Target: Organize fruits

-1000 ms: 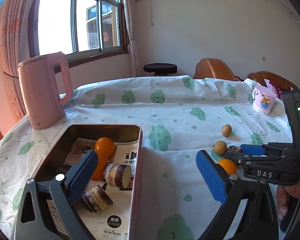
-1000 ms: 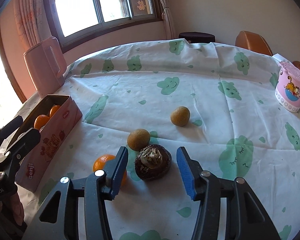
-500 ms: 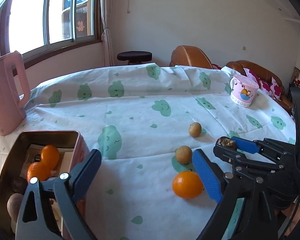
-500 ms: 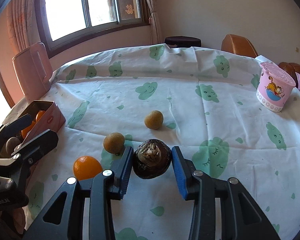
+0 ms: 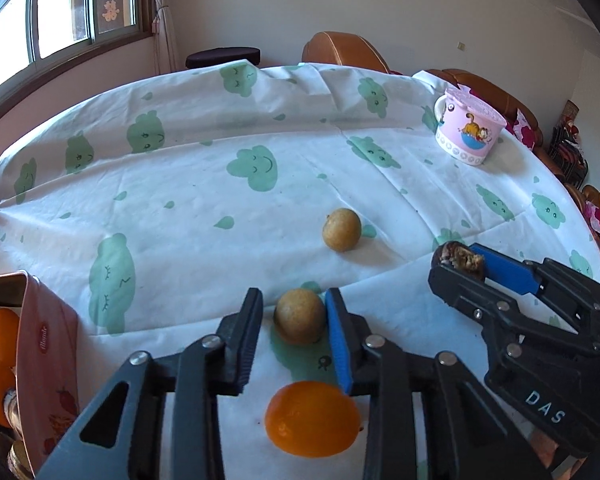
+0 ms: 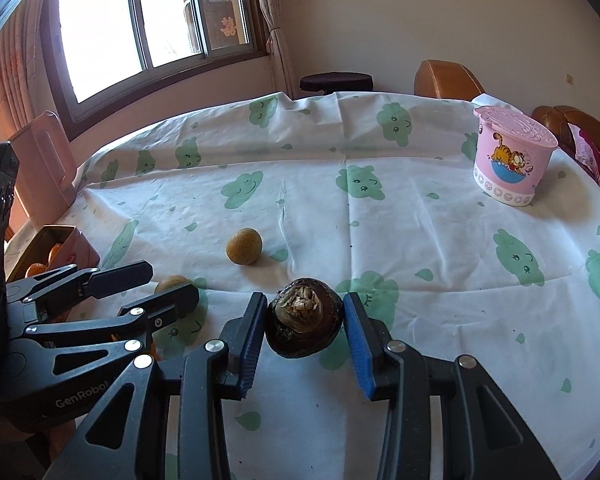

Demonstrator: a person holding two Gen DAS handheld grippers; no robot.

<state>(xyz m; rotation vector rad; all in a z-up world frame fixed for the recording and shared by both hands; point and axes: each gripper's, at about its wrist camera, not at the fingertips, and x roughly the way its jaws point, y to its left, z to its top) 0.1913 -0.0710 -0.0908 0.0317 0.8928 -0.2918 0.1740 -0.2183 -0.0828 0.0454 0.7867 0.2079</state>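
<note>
1 brown fruit (image 5: 299,321) sits between left gripper (image 5: 293,338) fingers.

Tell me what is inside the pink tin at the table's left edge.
In the left wrist view the pink tin shows oranges at its open end, with one brownish item below them. The tin wall and frame edge hide the rest.

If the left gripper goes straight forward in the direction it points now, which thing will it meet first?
Most likely the nearer tan round fruit, which already sits between the open fingers of the left gripper. Past it lies a second tan fruit, though depth is uncertain.
</note>
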